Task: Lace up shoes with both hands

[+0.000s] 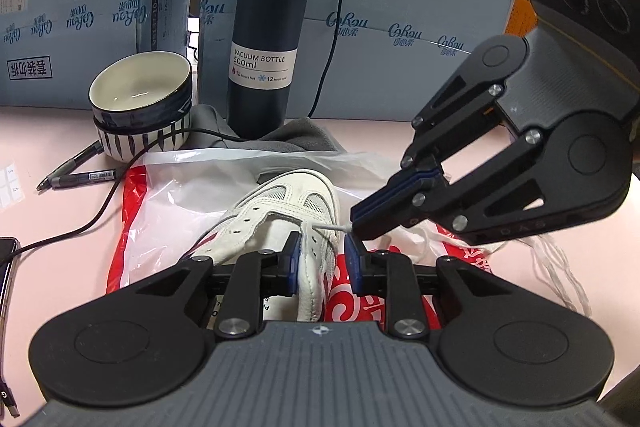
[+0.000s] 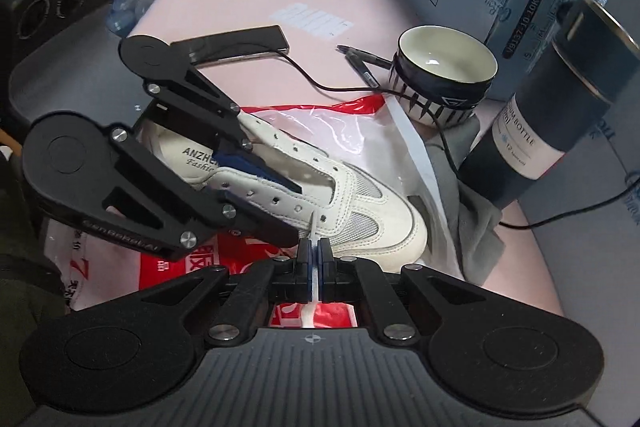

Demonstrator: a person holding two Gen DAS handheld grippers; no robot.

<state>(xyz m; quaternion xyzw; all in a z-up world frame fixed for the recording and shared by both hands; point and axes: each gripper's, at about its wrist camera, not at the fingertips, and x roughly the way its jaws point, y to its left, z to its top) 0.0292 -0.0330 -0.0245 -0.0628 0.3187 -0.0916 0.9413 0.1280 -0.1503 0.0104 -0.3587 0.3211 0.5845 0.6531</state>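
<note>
Right tool (image 2: 314, 259) pinching lace (image 2: 313, 227) — left tool (image 1: 322, 255) straddling shoe (image 1: 280, 211)

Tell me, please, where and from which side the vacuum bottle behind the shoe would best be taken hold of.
Probably the vacuum bottle is best gripped at mid-body, around the white label, coming in level from the front. It stands upright and the body is a plain, straight cylinder there. The lid on top is wider and carries a side loop, so it seems the poorer place. The stacked bowls crowd one side and boxes stand behind it.
</note>
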